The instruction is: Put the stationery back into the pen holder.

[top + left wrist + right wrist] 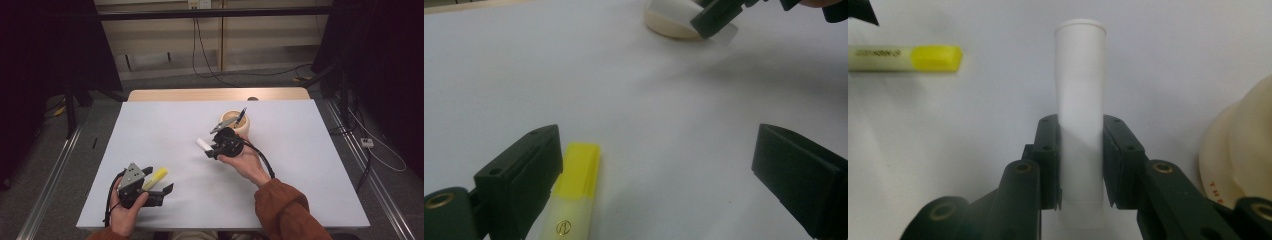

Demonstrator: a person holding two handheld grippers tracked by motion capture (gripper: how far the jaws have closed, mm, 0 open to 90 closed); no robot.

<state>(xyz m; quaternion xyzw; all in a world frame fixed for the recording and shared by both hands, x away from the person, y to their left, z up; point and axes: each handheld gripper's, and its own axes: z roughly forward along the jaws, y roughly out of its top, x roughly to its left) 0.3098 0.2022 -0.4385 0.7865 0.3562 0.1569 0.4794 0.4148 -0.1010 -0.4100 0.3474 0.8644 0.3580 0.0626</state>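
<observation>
Two grippers are seen over the white worktop [165, 125], one in each hand. One white tube, one yellow highlighter and one cream cup are counted, and one dark pen is stood in the cup.

The white tube [1081, 100] is held by the right gripper [1082, 165]. It is plain, round and smooth, with a small rim at its far end. No writing can be seen on it. The gripper's two black pads are pressed on the sides of the tube near its lower end, so the gripper is closed tight on it. In the high view the white tube [202, 145] is seen sticking out of the right gripper [212, 148] toward the left edge of the worktop, near the middle of the worktop and just beside the cream cup [242, 129]. It looks lifted a little above the worktop.

The left gripper [654, 170] is held wide open, with nothing gripped. The yellow highlighter [574, 195] is laid flat on the worktop just beside one of its black fingers [524, 175]. It has a bright yellow cap and a paler body with a small gold mark. In the high view the left gripper [157, 184] and the highlighter [154, 178] are seen near the front left corner of the worktop.

The pen [241, 116] is leaned in the cup, which is stood right of the middle of the worktop.
</observation>
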